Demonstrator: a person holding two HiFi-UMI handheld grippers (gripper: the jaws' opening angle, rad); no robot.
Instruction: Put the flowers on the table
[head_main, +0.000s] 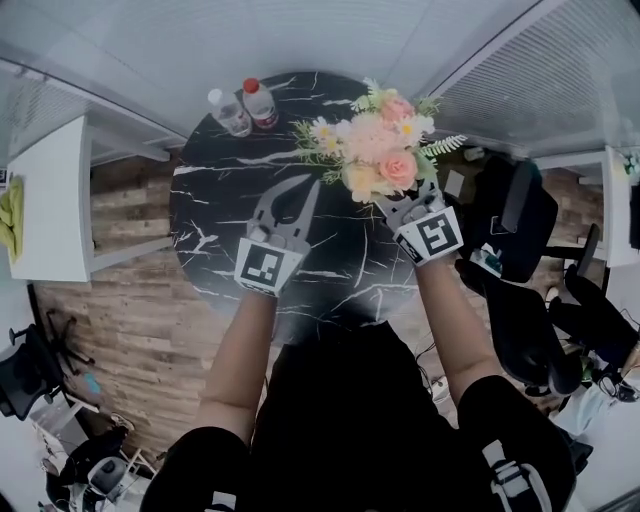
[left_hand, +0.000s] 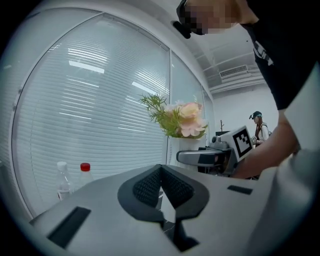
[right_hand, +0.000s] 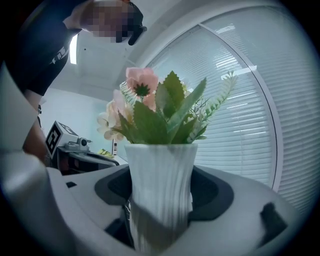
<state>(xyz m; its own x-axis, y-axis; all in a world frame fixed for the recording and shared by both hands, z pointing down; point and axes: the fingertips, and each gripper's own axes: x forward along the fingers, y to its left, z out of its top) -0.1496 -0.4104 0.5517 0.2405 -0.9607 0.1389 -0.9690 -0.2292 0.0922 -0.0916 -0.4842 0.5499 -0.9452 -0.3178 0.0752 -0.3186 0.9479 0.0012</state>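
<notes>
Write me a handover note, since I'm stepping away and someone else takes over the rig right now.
Left hand-held gripper: shut, empty, over the table.
Right hand-held gripper: shut on the white vase, upright, flowers over the table's far right part.
Two bottles stand at the far edge.
Done: vase gripped.
Left: set it down and release; whether its base touches cannot be told.

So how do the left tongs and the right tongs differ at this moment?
The right tongs are clamped on a white ribbed vase holding pink and cream flowers, while the left tongs are closed with nothing between them. The right tongs are over the right side of the round black marble table, while the left tongs are over its middle. Both hover over that table.
</notes>
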